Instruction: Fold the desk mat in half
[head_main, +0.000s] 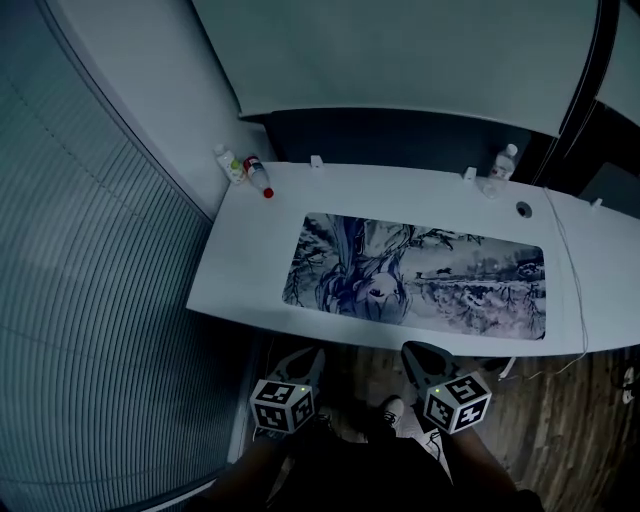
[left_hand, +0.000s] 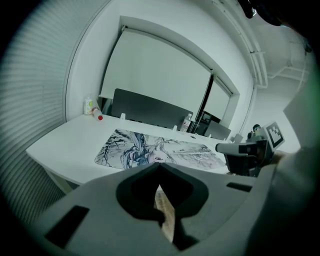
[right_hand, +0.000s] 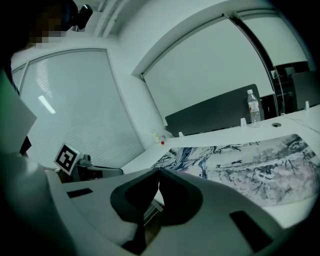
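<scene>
- Hanging at bottom centre of the head view: left gripper (head_main: 308, 356) and right gripper (head_main: 420, 352), both clenched on nothing, tips meeting in each gripper view.
- Risking a missed pick, by judgement: jaws needing to spread before reaching the edge, and a thin desk mat (head_main: 430, 275) lying flush on the desk (head_main: 245, 270), so pads likely skating over the edge instead of getting under it.
- Risking a drag instead of a lift: pushing the whole sheet back toward the red-capped bottle (head_main: 260, 178) at upper left or the water bottle (head_main: 505, 160) at upper right.
- Risking a skewed fold: gripping at uneven spots, with the right gripper sitting nearer the mat's middle than its right corner.
- Risking a snag on the cable (head_main: 572, 280) running beside the mat's right end.
- Lying flat and unfolded, print up, across centre and right of the head view, long near edge just inside the desk's front edge.
- Sitting above both grippers in frame, apart, no contact; left gripper pointing at the mat's left end.
</scene>
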